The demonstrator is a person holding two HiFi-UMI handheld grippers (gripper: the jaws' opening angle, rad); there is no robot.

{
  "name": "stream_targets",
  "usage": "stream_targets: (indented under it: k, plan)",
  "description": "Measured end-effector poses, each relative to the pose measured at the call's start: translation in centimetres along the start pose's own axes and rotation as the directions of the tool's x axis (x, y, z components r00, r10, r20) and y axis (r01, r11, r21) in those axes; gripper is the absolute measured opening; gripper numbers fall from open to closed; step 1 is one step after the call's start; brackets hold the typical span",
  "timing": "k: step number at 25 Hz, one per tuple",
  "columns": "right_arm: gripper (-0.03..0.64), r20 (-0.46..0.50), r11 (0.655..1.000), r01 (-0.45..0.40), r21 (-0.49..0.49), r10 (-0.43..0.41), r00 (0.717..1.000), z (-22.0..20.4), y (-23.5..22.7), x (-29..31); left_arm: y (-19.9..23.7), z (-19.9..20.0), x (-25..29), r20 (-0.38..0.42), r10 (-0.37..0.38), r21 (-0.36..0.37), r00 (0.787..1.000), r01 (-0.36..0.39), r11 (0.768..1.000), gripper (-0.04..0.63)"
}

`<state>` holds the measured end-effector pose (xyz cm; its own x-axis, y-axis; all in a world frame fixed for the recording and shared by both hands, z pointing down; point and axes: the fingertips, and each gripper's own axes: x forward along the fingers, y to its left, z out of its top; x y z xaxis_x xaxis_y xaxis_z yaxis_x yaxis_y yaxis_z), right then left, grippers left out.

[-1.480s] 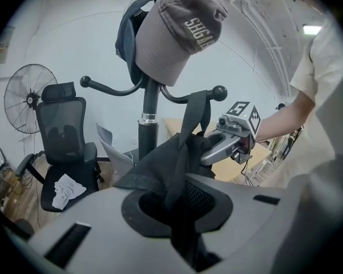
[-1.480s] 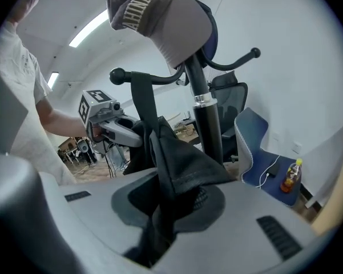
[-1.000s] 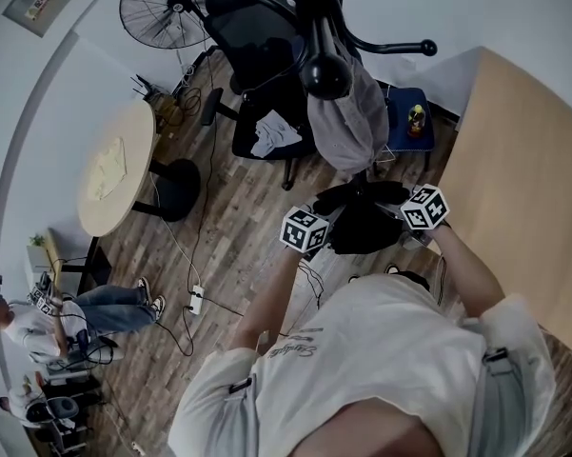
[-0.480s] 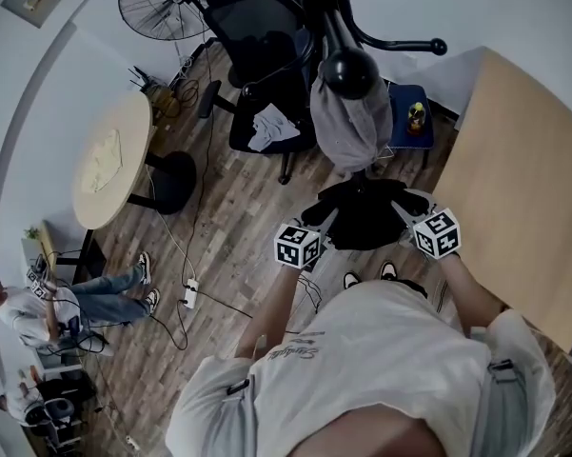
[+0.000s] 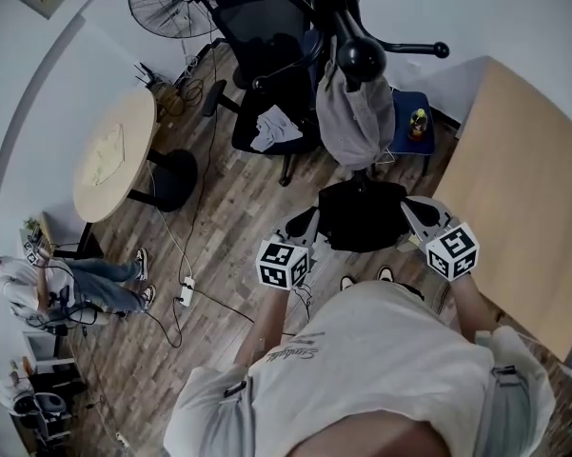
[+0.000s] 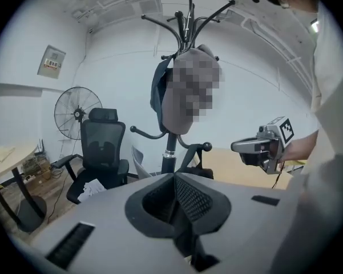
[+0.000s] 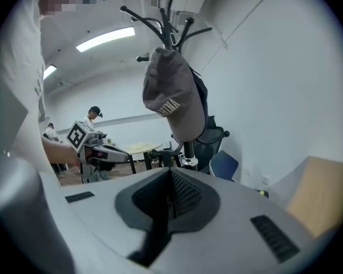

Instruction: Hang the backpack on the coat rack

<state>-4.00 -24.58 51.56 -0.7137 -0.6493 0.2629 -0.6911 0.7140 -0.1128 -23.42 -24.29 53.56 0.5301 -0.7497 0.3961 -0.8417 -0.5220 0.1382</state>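
head view: the black backpack (image 5: 362, 215) hangs between the two sets of fingers. the left gripper (image 5: 303, 225) pinches its left side and the right gripper (image 5: 419, 209) pinches its right side. a moment ago the fingers were closer together and nearer the coat rack (image 5: 360, 57). now they are wider apart and the backpack is pulled out flat. i think that gets it ready to lift to a hook. its wide side runs from one gripper to the other. the rest seems to hang down toward the floor. a grey cloth (image 5: 354, 122) hangs just past the fingers.

left gripper view: the fingers are squeezed shut on a dark strap (image 6: 188, 238) that drops below them. the coat rack stands straight ahead of them.

right gripper view: the fingers are squeezed shut here too. a dark strap (image 7: 154, 237) slides down and left from them. the coat rack is ahead and higher up.
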Motion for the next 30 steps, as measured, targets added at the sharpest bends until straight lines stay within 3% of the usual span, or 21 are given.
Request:
stream_targets:
  k: [4, 12, 21, 30]
  plan:
    - [-0.006, 0.006, 0.985, -0.034, -0.168, 0.036, 0.999, 2.4, 2.3, -0.3, -2.0, 2.7, -1.2, 0.05, -0.01, 0.026, 0.999, 0.009, 1.0, 0.018]
    - [-0.006, 0.072, 0.968, -0.068, -0.242, 0.088, 0.994, 6.3, 5.2, 0.7, -3.8, 5.2, -0.9, 0.107, -0.043, 0.07, 0.993, 0.036, 0.997, 0.02]
    - [-0.006, 0.113, 0.985, -0.016, -0.174, 0.036, 0.993, 6.8, 4.8, 0.2, -3.6, 6.2, -1.7, 0.137, 0.004, 0.02, 0.991, -0.006, 1.0, 0.02]
    - [-0.006, 0.128, 0.994, -0.003, -0.108, 0.016, 0.992, 6.9, 3.6, -0.5, -4.3, 6.3, -1.5, 0.121, 0.025, 0.088, 0.992, -0.036, 0.995, 0.02]
